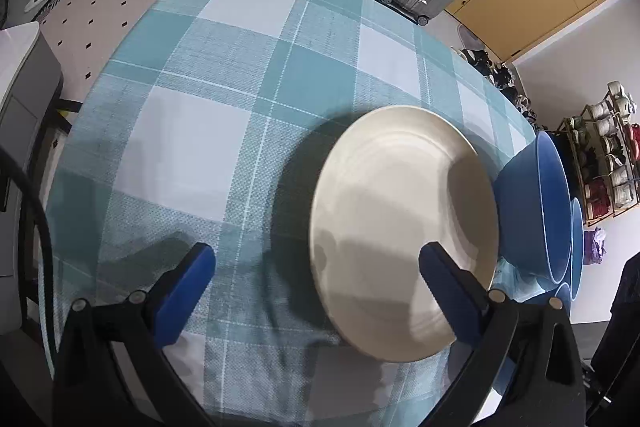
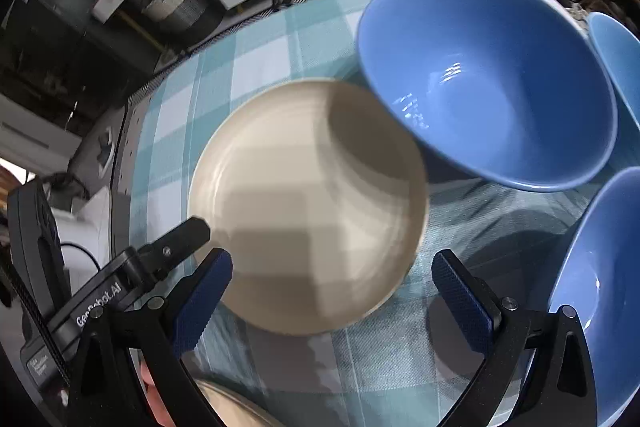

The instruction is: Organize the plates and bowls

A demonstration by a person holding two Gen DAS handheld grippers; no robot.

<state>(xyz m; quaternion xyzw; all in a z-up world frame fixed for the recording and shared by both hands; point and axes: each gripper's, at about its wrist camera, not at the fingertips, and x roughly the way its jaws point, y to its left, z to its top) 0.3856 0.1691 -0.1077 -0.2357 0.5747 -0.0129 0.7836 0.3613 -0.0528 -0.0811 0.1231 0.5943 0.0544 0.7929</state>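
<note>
- The left gripper is released, its jaws spread wide; its right finger overlaps the near rim of the cream plate.
- The plate lies flat on the checked tablecloth, ahead of both sets of jaws.
- The right gripper is released too, empty.
- 3 blue bowls sit right of the right jaws, the largest blue bowl just beyond the plate.

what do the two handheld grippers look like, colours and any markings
Both the left gripper and the right gripper have black angular frames with silver pivot bolts and blue textured finger pads. In the right wrist view, the left gripper's black body carries white "GenRobot.AI" lettering.
</note>
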